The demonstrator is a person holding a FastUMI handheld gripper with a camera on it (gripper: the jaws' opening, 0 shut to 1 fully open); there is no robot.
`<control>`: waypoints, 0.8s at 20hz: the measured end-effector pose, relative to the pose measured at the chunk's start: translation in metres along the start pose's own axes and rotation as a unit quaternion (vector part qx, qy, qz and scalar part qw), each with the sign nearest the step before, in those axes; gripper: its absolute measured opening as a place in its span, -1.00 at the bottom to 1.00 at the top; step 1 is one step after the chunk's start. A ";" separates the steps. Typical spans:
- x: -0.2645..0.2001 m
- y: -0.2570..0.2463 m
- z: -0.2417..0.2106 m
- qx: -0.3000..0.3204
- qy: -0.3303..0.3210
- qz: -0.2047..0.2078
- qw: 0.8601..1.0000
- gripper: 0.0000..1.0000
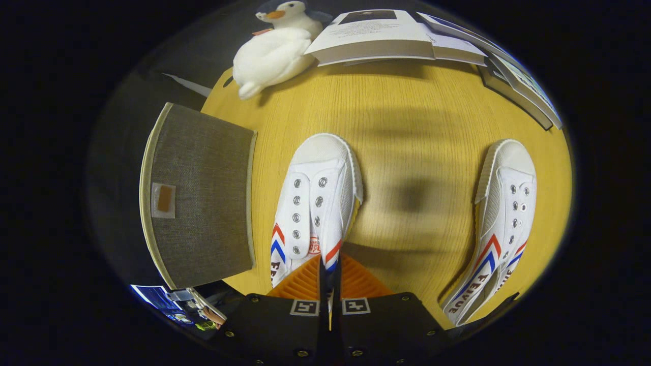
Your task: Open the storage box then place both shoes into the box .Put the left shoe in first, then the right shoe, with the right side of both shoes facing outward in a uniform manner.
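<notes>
Gripper (329, 278) fingers pinched on collar of near shoe (315, 203), second shoe (496, 223) well right, box (201, 195) just left

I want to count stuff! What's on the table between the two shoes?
Nothing: in the gripper view, only bare wooden table with a shadow lies between the gripped shoe and the other shoe.

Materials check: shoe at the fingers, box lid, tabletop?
Shoe: white woven canvas, metal eyelets, likely rubber toe cap; the fingers are closed on its collar edge. Box lid: coarse grey-brown fabric, visible weave, pale trim. Tabletop: matte light wood grain, possibly laminate.
</notes>
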State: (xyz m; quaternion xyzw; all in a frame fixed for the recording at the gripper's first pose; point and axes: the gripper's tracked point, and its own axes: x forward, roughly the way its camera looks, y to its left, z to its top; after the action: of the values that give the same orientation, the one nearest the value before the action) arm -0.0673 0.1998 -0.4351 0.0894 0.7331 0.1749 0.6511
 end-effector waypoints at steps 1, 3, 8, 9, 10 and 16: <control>-0.006 0.004 -0.002 0.007 0.004 0.007 1.000 -0.96; -0.019 0.009 -0.004 0.012 0.006 0.008 1.000 -0.96; -0.069 0.026 0.000 -0.025 -0.012 -0.010 1.000 -0.96; -0.079 0.031 0.002 -0.030 -0.016 -0.009 0.999 -0.96; -0.088 0.036 0.004 -0.035 -0.020 -0.009 0.999 -0.96; -0.137 0.089 0.017 -0.068 -0.046 0.025 0.996 -0.96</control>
State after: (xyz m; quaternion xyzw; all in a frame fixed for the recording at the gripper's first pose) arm -0.0406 0.2354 -0.2773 0.0711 0.6865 0.2360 0.6841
